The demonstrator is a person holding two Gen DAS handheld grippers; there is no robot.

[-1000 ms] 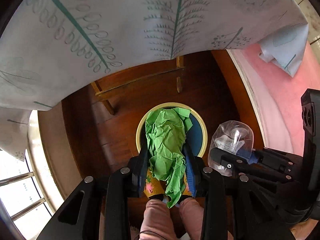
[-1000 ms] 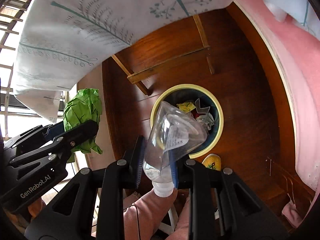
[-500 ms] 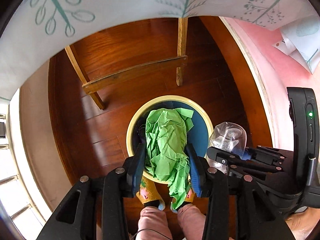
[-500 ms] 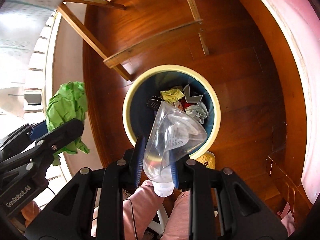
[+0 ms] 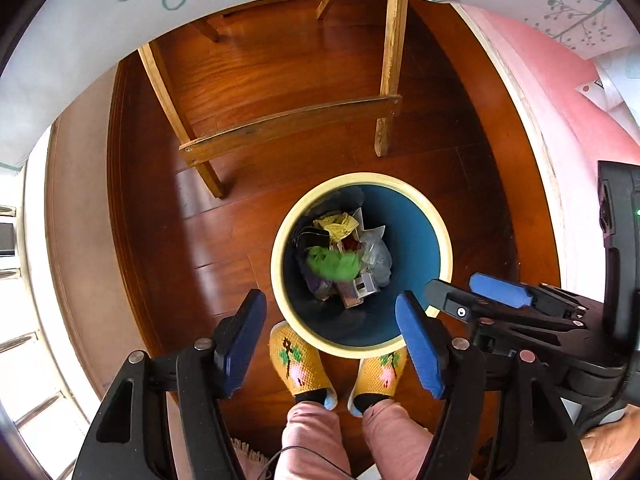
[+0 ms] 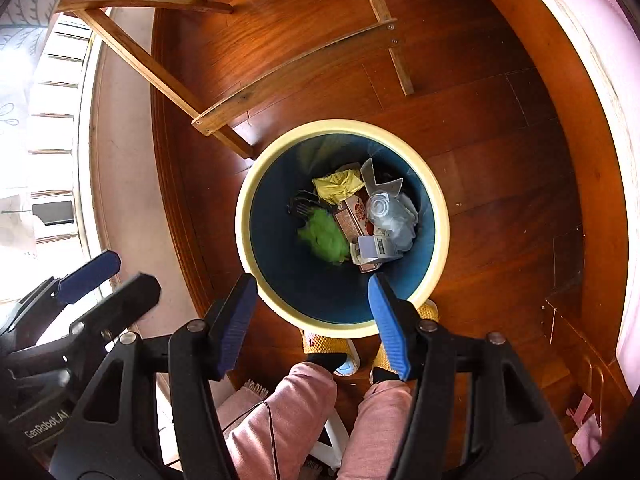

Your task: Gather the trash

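Below both tongs, on the wood floor (image 6: pixel 500 128), sits the bin (image 6: pixel 244 216): blue inside, cream rim, the person's slippered feet just beside it. Left tongs (image 5: pixel 332 336) and right tongs (image 6: pixel 310 314) have both just been opening; jaws stand wide, nothing between them. Clear plastic bottle (image 6: pixel 386 210) lies in the bin on the other trash; thin, crushable, slick, so grab at the neck if it needs re-picking. Green crumpled paper (image 5: pixel 334 263) is inside too, blurred in the left view, likely mid-drop. Featherlight, soft; pinch anywhere on the wad.
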